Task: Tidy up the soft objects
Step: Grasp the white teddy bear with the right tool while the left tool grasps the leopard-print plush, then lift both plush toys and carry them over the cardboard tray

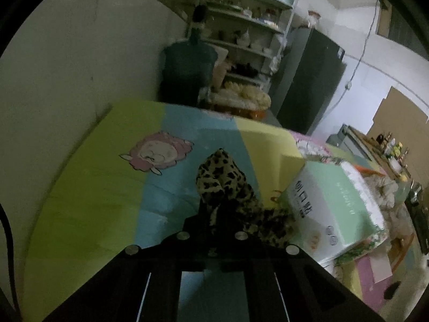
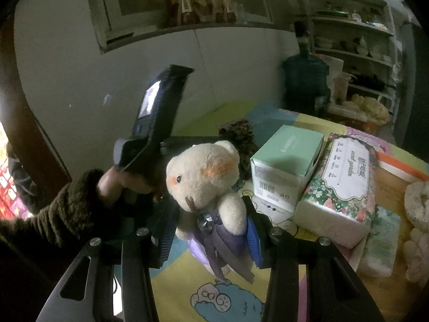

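Teddy bear [image 2: 206, 187] sits up between the two blue pads of the right tool [image 2: 209, 238]. The pads press on its purple dress from both sides, so the right tool holds the bear, lifted a little over the table [image 2: 187, 281] with its colourful mat. The left tool [image 1: 214, 222] is pinched tight on a leopard-spotted cloth [image 1: 222, 185]. Most of the cloth lies on the blue stripe of the mat, just beside a mint green box [image 1: 337, 209]. In the right view a hand [image 2: 120, 182] in a fuzzy dark sleeve holds the left tool close to the bear.

Both soft things look freshly picked, so the step in hand seems to be carrying them to their place. To do it well, keep both squeezes firm and lift slowly. The cloth is floppy and only one bit is pinched, so it may drag or slip out. Lift it high enough to clear the green box. The bear is squishy and could tip, so keep that tool steady. The two tools are near each other, so move them apart first. A flowery tissue pack [image 2: 340, 187] leans on the box, so do not bump it.
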A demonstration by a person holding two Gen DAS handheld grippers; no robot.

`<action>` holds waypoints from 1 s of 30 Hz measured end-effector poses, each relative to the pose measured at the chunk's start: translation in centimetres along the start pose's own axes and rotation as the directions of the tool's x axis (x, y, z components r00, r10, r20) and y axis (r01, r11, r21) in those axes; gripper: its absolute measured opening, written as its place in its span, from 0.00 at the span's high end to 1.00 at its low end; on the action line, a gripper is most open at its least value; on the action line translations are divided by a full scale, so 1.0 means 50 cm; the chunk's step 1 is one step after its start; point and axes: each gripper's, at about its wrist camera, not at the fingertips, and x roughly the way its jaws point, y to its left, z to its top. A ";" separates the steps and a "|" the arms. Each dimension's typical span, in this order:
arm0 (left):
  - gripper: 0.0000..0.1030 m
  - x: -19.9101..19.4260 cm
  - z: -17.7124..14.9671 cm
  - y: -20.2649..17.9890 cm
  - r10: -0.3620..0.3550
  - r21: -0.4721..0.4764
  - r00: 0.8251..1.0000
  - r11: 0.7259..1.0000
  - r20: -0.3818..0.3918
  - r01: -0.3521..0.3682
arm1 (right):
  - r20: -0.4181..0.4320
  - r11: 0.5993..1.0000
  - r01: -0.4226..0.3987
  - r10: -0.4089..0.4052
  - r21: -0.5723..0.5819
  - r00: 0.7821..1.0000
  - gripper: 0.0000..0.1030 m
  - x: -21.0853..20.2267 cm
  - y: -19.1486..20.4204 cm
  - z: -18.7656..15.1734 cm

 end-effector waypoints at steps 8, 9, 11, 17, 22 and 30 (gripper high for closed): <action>0.96 -0.097 0.007 -0.024 0.005 -0.020 0.990 1.000 0.143 -0.002 | 0.070 0.999 0.003 -0.005 0.034 0.998 0.55 -0.025 -0.010 0.020; 0.96 -0.106 0.009 -0.027 0.004 -0.020 0.988 1.000 0.157 -0.001 | 0.081 0.999 0.010 -0.013 0.037 0.997 0.55 -0.031 -0.012 0.024; 0.96 -0.133 0.015 -0.038 -0.006 -0.020 0.981 1.000 0.192 0.010 | 0.093 0.999 0.020 -0.024 0.043 0.995 0.55 -0.037 -0.015 0.029; 0.96 -0.178 0.025 -0.080 -0.040 -0.008 0.970 0.999 0.239 0.043 | 0.149 0.995 0.064 -0.075 0.072 0.986 0.55 -0.077 -0.037 0.038; 0.96 -0.191 0.030 -0.119 -0.066 0.014 0.965 0.998 0.253 0.065 | 0.185 0.989 0.100 -0.119 0.108 0.976 0.54 -0.115 -0.063 0.034; 0.96 -0.194 0.039 -0.197 -0.097 0.056 0.959 0.995 0.267 0.085 | 0.233 0.977 0.143 -0.178 0.161 0.956 0.55 -0.178 -0.109 0.024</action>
